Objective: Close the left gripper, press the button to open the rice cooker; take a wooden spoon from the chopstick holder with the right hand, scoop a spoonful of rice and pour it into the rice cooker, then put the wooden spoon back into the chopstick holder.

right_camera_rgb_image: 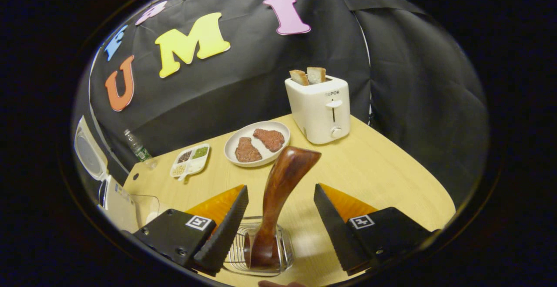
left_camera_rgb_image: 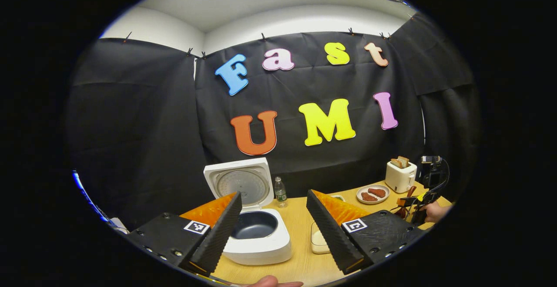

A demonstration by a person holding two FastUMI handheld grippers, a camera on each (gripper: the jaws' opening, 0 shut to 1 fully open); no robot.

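The rice cooker (left_camera_rgb_image: 257,230) sits on the wooden surface (left_camera_rgb_image: 300,234) with its lid (left_camera_rgb_image: 241,181) standing straight up. The dark pot inside looks bare. The left hand-held gripper (left_camera_rgb_image: 273,228) hangs in front of the cooker with its two fingers wide apart, and it holds nothing.

In the right gripper view, the wooden spoon (right_camera_rgb_image: 280,200) stands in the chopstick holder (right_camera_rgb_image: 261,248), a see-through wire cup on the surface. The spoon's handle leans up and to the right. The right hand-held gripper (right_camera_rgb_image: 280,228) has its fingers spread wide on both sides of the spoon. The fingers do not touch it.

Farther back there is a white plate (right_camera_rgb_image: 257,142) with two brown pieces of meat. A white toaster (right_camera_rgb_image: 320,108) with two slices of bread stands just beside it. A small tray (right_camera_rgb_image: 190,160) with little heaps of grains lies to the left, near a small bottle (right_camera_rgb_image: 138,147). In the left gripper view, a pale box (left_camera_rgb_image: 318,239) sits beside the cooker.
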